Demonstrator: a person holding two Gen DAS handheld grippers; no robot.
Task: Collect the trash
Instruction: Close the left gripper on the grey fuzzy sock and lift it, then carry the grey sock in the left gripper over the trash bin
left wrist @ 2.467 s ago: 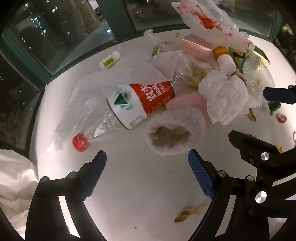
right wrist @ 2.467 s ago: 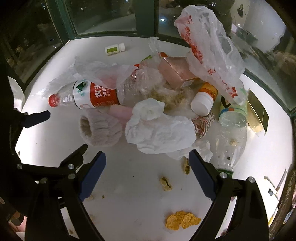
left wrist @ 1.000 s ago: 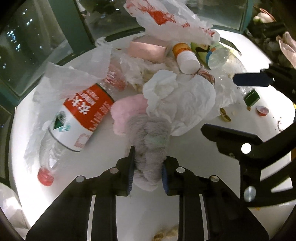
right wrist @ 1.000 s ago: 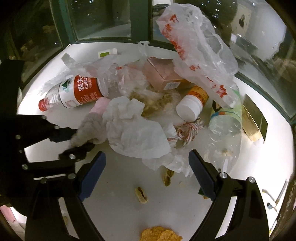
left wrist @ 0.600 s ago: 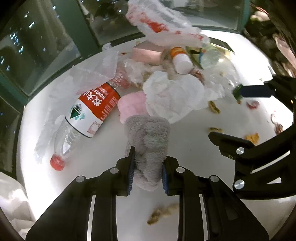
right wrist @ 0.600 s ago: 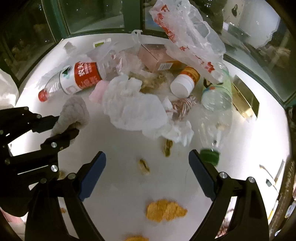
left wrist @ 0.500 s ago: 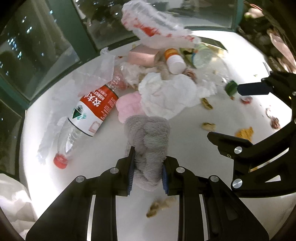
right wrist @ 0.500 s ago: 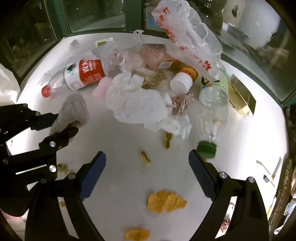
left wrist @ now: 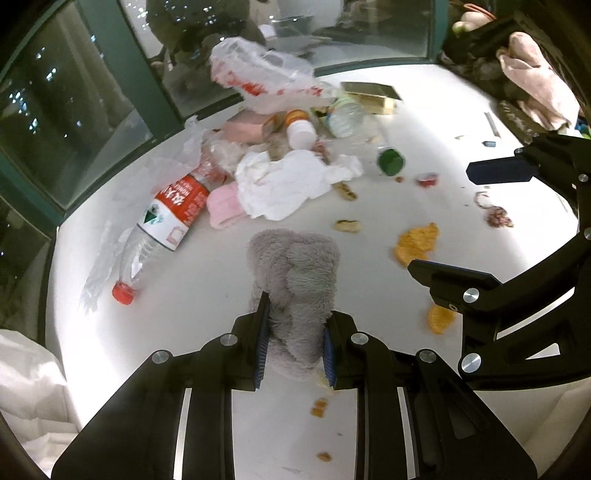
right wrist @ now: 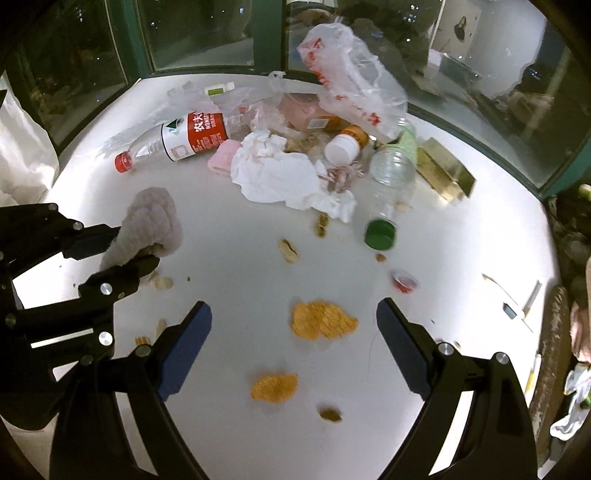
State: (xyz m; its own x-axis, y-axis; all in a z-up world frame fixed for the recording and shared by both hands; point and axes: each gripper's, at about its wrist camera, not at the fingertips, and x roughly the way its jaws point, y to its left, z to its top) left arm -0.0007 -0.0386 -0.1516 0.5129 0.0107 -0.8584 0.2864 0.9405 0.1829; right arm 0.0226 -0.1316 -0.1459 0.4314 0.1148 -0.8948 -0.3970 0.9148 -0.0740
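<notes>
Left gripper [left wrist: 293, 339] has its fingers clamped on the fuzzy grey sock [left wrist: 295, 273], held just above the white tabletop [left wrist: 207, 273] at the near left. Right gripper [right wrist: 293, 343] hangs with fingers spread wide, empty, above orange crumbs [right wrist: 323, 319].

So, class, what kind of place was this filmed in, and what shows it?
Probably an indoor room at night: a white tabletop strewn with litter stands against green-framed windows showing dark sky and city lights; a water bottle lies among the rubbish.
</notes>
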